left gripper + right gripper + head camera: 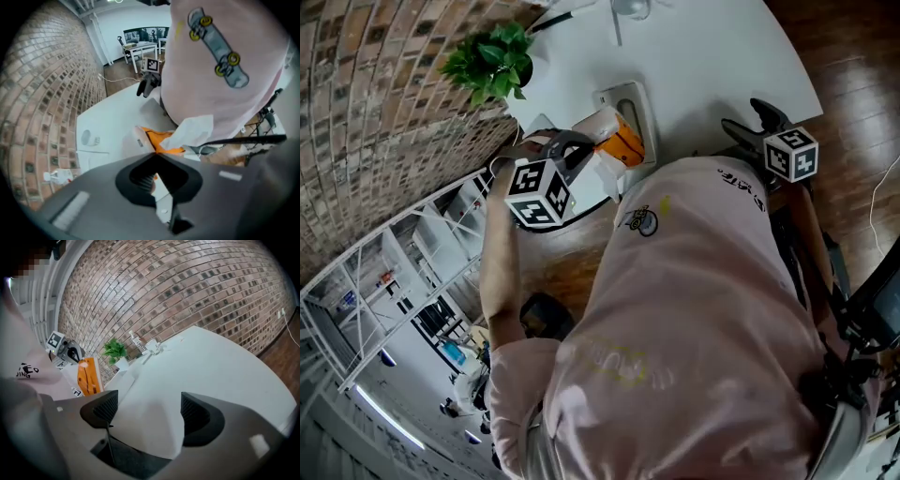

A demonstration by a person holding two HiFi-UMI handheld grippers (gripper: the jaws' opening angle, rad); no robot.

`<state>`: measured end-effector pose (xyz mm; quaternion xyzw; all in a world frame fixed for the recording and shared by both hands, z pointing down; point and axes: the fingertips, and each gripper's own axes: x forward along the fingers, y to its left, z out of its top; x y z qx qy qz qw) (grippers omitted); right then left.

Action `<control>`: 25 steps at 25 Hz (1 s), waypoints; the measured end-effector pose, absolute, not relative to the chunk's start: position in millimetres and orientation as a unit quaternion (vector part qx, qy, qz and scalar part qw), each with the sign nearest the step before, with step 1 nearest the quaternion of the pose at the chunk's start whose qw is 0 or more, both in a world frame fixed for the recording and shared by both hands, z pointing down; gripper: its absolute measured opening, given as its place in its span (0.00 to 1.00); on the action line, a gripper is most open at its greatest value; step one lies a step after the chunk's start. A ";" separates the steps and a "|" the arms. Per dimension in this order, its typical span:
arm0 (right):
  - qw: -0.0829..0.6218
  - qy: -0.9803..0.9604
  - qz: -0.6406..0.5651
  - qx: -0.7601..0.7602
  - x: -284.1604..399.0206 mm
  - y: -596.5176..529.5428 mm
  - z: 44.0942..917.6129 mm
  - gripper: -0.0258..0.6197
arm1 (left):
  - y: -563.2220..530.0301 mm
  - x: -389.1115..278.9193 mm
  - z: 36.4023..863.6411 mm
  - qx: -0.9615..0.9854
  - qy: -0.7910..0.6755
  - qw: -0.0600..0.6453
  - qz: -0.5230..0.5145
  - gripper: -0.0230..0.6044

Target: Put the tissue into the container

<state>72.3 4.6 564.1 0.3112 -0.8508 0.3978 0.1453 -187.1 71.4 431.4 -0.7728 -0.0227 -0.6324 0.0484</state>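
Pinching the orange tissue pack [161, 140] by its edge, left gripper [154, 151] jaws together. Tissue [194, 131] sticks out of the pack, not yet in the container [607, 97]. Right gripper [147, 404] jaws apart, empty. Likely risk: the thin pinch slips when the sheet gets pulled, and the pack drops.

This looks like an office or studio, though the far end is blurry: a brick wall [187, 291], a white desk [703, 56] with a potted plant [492, 58], wood floor [853, 56], white shelves [394, 272], and more tables and chairs [140, 47] at the back.
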 end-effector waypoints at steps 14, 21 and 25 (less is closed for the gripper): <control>0.130 -0.858 0.388 0.309 65.7 -6.5 550.0 0.68 | -17.0 -179.2 533.4 -0.731 0.033 0.179 -0.658 0.13; 0.045 -0.868 0.418 0.265 58.1 -27.4 501.2 0.68 | -66.6 -234.2 432.2 -0.766 0.264 0.100 -0.577 0.04; 0.033 -0.879 0.398 0.260 48.0 -42.8 469.1 0.68 | -39.0 -252.0 316.6 -0.801 0.514 0.005 -0.306 0.04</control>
